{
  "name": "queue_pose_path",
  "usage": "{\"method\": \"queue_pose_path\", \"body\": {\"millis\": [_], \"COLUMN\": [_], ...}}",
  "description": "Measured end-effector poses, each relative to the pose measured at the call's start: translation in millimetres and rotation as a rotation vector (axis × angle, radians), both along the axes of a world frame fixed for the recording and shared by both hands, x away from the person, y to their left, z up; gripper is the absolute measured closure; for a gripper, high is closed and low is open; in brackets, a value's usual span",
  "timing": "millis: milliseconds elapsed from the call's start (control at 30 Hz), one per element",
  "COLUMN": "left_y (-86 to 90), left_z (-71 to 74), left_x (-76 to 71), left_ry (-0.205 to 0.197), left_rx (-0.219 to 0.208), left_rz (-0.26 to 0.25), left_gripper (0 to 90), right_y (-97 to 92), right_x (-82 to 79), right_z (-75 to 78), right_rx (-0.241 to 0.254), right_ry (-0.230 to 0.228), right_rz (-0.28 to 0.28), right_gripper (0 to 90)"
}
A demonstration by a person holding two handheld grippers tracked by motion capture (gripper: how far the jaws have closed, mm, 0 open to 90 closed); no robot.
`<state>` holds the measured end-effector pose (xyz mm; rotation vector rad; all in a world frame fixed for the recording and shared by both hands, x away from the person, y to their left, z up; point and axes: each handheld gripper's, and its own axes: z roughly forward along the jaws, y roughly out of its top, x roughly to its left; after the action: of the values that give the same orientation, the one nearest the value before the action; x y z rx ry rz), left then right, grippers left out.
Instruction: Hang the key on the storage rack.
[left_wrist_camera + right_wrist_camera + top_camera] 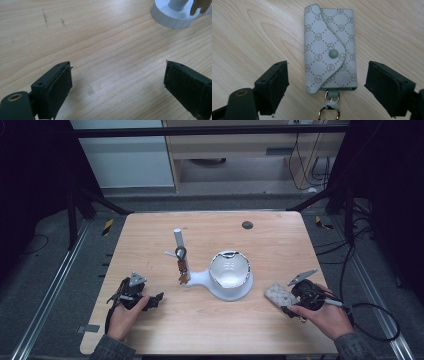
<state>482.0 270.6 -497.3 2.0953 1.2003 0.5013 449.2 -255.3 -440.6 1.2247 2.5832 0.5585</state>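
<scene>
- The right hand-held gripper [325, 82] stood released, its two black jaws spread wide to either side of the grey monogram-patterned fabric key pouch [330, 48], which lay flat on the light wooden bench [249, 32] at the centre of the right gripper view. Neither jaw touched the pouch.
- In the high view the same pouch [278, 294] lay at the lower right of the frame, just beside the right hand-held gripper [295, 301] and apart from the white plastic stand with a round bowl-shaped dish [230, 275].
- The left hand-held gripper [117, 82] was likewise released, holding nothing, over bare bench at the lower left of the high view [150, 300].
- Risk, slip: the pouch was thin and lay flat. Jaws closing too high would likely skim over its fabric edges and shut on nothing.
- Risk, skew: the pouch sat slightly nearer the right-hand jaw. An uneven closure could push it sideways or rotate it before both pads made contact.
- Risk, snag: the small silver metal clasp and ring [328, 110] trailed from the pouch's near end, at the bottom centre of the right gripper view. It could catch on a jaw or drag on the bench.
- Risk, flap: the snap-buttoned flap [333, 53] had a loose upper corner. A pinch there alone might buckle the fabric and not carry the pouch.
- Risk, collision: a low carry toward the stand could strike the thin upright post [178, 240] with its hanging brown item.
</scene>
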Motion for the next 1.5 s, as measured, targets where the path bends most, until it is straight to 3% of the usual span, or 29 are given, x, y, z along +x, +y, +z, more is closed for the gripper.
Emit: {"method": "queue_pose_path", "body": {"millis": [233, 700, 1033, 1500], "left_y": [-3.2, -4.6, -5.1, -6.4], "left_z": [-3.7, -7.2, -7.7, -7.8], "left_x": [-0.2, -0.3, -0.5, -0.8], "left_ry": [0.016, 0.006, 0.003, 0.001], "left_rx": [0.014, 0.024, 0.025, 0.024], "left_rz": [-0.017, -0.022, -0.027, -0.036], "left_gripper": [8.1, 6.2, 5.5, 5.5], "right_y": [-1.9, 2.4, 1.3, 0.0], "right_x": [6.2, 23.4, 27.2, 25.7], "right_z": [-8.2, -20.5, -23.1, -30.1], "right_rx": [-0.015, -0.06, -0.066, -0.047], "right_ry": [0.09, 0.176, 0.192, 0.17], "right_rz": [-0.005, -0.006, -0.007, -0.003], "right_gripper": [19.1, 19.3, 19.7, 24.9]}}
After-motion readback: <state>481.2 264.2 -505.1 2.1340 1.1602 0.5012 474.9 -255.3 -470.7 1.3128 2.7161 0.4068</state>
